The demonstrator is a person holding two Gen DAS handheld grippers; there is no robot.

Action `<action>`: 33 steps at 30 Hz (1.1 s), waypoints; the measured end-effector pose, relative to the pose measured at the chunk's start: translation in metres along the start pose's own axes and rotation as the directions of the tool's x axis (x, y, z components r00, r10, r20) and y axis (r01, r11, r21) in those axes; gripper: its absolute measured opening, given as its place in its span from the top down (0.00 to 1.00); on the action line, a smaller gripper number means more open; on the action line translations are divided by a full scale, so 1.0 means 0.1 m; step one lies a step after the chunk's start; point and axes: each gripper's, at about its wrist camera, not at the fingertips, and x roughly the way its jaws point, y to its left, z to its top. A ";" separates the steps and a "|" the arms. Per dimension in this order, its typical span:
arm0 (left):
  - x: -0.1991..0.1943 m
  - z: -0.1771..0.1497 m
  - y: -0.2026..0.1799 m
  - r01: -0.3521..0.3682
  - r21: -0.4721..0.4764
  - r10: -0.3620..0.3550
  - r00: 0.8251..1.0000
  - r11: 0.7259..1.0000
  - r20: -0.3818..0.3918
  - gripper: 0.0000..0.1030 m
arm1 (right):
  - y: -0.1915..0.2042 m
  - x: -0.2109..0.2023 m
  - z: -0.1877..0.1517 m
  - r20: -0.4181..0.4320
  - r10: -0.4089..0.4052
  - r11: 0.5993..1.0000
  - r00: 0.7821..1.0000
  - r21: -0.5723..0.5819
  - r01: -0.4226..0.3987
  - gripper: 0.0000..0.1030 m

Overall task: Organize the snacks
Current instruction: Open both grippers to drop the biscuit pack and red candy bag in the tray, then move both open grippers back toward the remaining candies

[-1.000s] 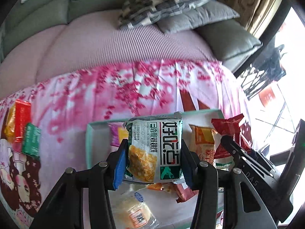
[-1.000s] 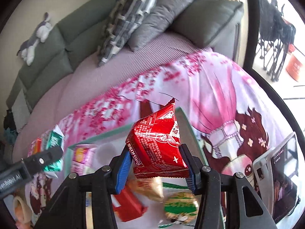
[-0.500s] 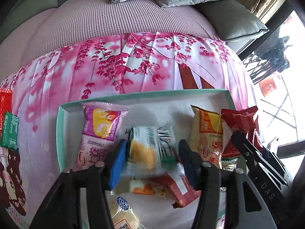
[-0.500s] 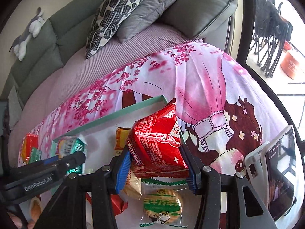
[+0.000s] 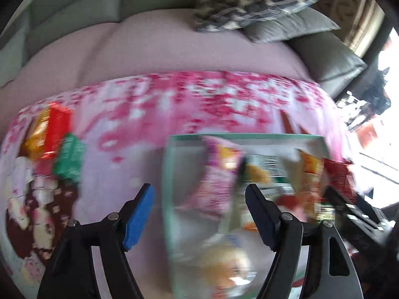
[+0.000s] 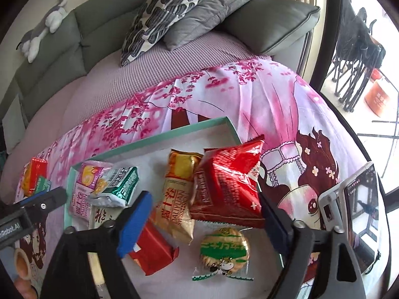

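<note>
Between the right gripper's (image 6: 203,220) just-opened, empty jaws, the red snack packet (image 6: 225,186) lies released against the teal tray's (image 6: 159,138) right rim, while the left gripper (image 5: 199,214), likewise just opened and empty, hovers at the left rim: light, puffy, crinkly and probably slippery, best pinched across its middle.

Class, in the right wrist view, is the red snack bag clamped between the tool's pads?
No: the red snack bag lies in the tray, pads apart.

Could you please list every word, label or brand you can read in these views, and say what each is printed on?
"DALINTIAN SWISS...", partly legible, on the gold snack packet.
"...Robot.AI", start cut off, on the left gripper body.
Chinese characters on the green-and-white packet and round biscuit pack: not surely readable.
White print on the red packet: too small.
Left wrist view: all blurred.
</note>
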 end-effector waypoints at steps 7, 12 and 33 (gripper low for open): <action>-0.09 -0.02 0.67 -0.087 -0.076 0.091 0.994 0.993 0.059 0.18 | 0.23 -0.12 -0.03 0.071 -0.030 1.000 0.997 -0.003 0.030 0.00; -0.14 0.03 1.04 -0.097 -0.103 0.108 0.988 0.990 0.110 0.18 | 0.48 -0.24 0.02 0.136 -0.038 0.999 0.990 0.017 0.036 0.00; -0.02 0.38 2.30 -0.105 -0.232 0.156 0.963 0.967 0.218 0.18 | 2.50 0.14 0.26 0.217 0.120 0.986 0.969 -0.141 -0.091 0.00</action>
